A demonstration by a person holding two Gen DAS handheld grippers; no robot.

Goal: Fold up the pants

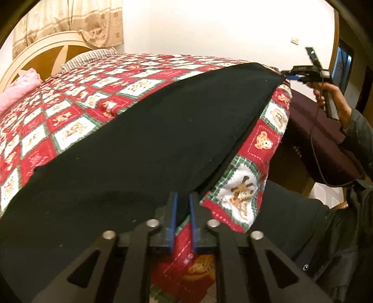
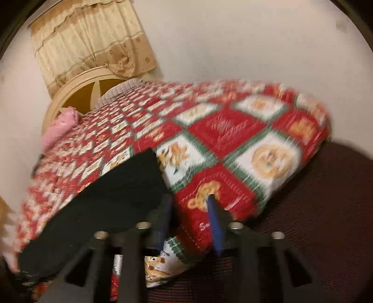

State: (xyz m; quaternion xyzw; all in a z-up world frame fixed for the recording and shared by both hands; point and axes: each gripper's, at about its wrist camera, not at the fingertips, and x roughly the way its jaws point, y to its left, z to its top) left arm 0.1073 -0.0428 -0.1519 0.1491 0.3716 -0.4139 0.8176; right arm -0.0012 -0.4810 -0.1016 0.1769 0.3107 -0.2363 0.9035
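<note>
Black pants (image 1: pixel 149 144) lie flat across the teddy-bear quilt (image 1: pixel 77 93) on the bed. Left gripper (image 1: pixel 183 198), at 6 o'clock, stands slightly parted over their near edge; right gripper (image 2: pixel 188 200) is parted, empty.

My claws' blue pads (image 1: pixel 172 216) met black pants (image 1: pixel 144 149) on a red, white and green teddy-bear checked blanket (image 1: pixel 77 109); beige floral curtains (image 1: pixel 70 21) hung behind.

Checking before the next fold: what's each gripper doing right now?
Left gripper: open, pants edge lying loose between its jaws.
Right gripper: open, holding nothing.
</note>
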